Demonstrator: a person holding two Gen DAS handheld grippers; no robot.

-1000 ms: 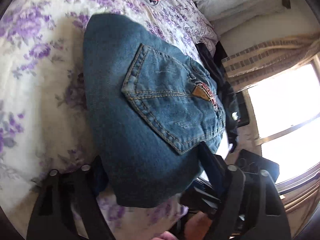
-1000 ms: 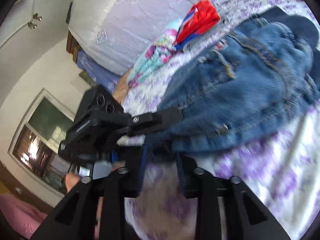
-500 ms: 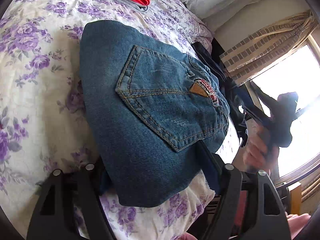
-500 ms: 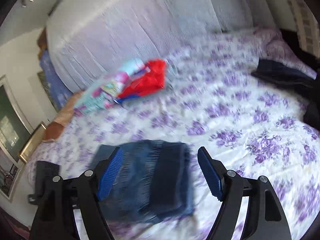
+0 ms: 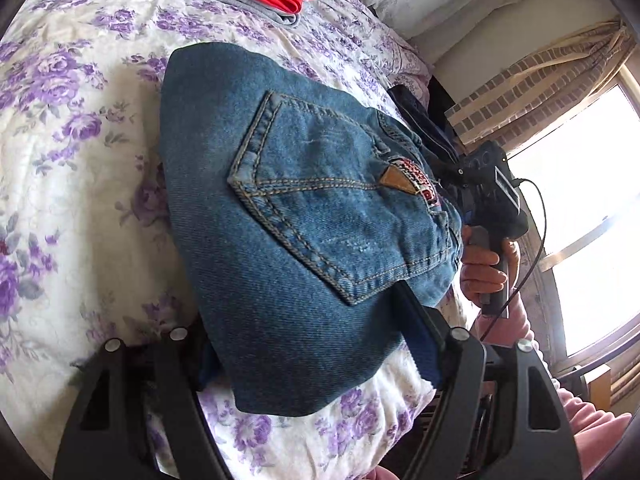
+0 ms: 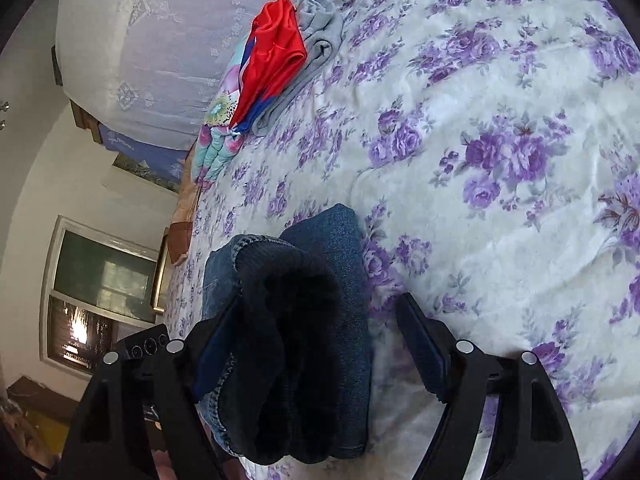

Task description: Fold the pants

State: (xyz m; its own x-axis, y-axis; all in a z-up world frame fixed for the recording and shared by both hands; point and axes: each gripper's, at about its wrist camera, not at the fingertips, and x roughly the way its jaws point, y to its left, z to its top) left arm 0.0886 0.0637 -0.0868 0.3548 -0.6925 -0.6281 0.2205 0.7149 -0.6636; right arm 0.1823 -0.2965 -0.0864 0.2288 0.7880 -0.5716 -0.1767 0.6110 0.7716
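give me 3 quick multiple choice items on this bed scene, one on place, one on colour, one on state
1. Where does the folded blue denim jeans bundle lie?
A. on the purple-flowered bedspread
B. on a chair
C. on the floor

2. What colour is the top garment of the folded clothes pile near the headboard?
A. green
B. red
C. black

3. How does the right gripper stand?
A. shut on the jeans
B. out of view
C. open, jeans between its fingers

Answers:
1 A: floral cloth shows all round the bundle.
2 B: red fabric lies over grey in both views.
3 C: a bare gap separates one pad from the denim; its jaws have just been opening.
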